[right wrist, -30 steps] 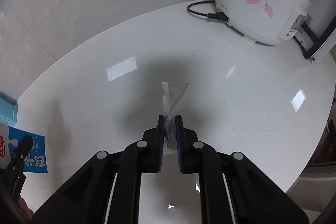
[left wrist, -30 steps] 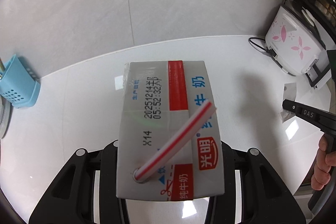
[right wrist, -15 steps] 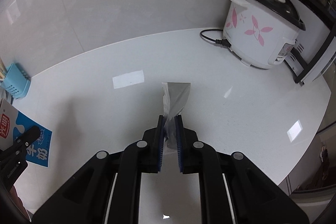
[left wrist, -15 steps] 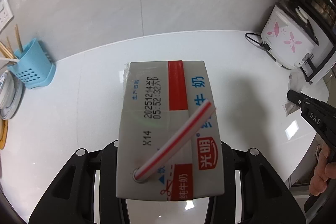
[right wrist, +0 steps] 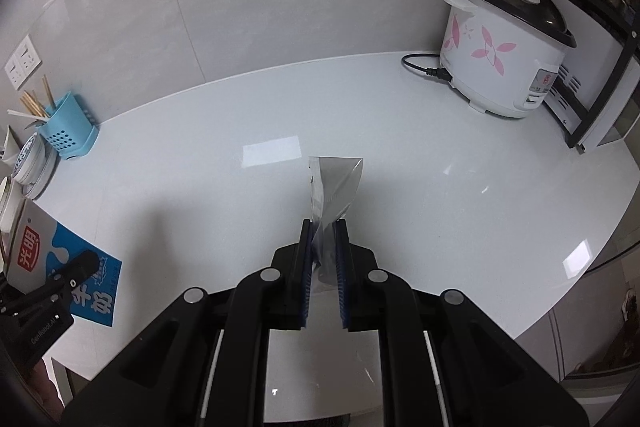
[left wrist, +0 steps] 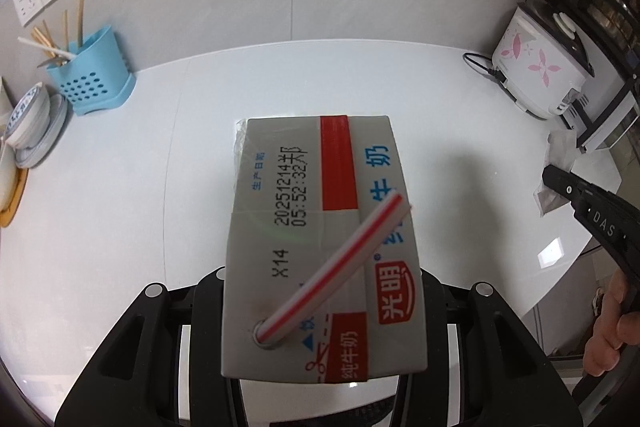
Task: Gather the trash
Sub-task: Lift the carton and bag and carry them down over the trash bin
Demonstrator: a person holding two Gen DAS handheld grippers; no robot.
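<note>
My left gripper (left wrist: 320, 307) is shut on a grey, red and blue milk carton (left wrist: 316, 227) with a red-striped straw (left wrist: 336, 271) stuck in its top. The carton hides the fingertips. It is held above the white counter (left wrist: 120, 207). The carton also shows at the left edge of the right wrist view (right wrist: 52, 263). My right gripper (right wrist: 323, 227) is shut on a clear plastic wrapper (right wrist: 334, 187) that sticks up between the blue pads, lifted off the counter. The right gripper also shows at the right edge of the left wrist view (left wrist: 560, 183).
A blue utensil holder (left wrist: 90, 75) with chopsticks and stacked bowls (left wrist: 32, 119) stand at the back left. A white flowered rice cooker (right wrist: 500, 59) with its cord (right wrist: 424, 67) stands at the back right beside a black-framed appliance (right wrist: 600, 95). The counter's rounded edge (right wrist: 580, 275) runs on the right.
Both grippers have risen and pulled back from the counter with their loads, so more of the wall and counter shows. Both grips are unchanged.
</note>
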